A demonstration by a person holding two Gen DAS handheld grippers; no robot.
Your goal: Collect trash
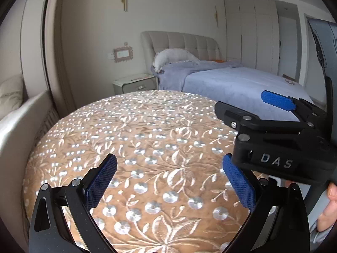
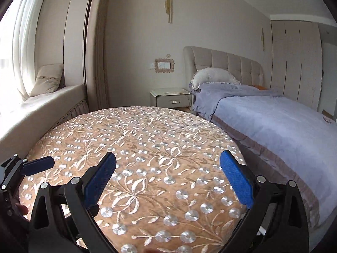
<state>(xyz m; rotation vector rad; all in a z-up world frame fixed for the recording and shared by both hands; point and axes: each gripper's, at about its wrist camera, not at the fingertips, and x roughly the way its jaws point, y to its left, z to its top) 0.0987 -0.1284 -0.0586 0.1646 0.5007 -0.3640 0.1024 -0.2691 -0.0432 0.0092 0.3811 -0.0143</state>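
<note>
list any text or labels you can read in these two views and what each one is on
"DAS": raised letters on the black body of the right gripper, seen in the left wrist view.
No other readable text. The framed switch panel on the wall and the papers on the nightstand are too small to show any writing, and the patterned round table carries only floral embroidery.

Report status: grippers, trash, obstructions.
Left gripper open, empty. Right gripper open, empty. Both over round embroidered tablecloth; no trash visible. Nothing in the way.
</note>
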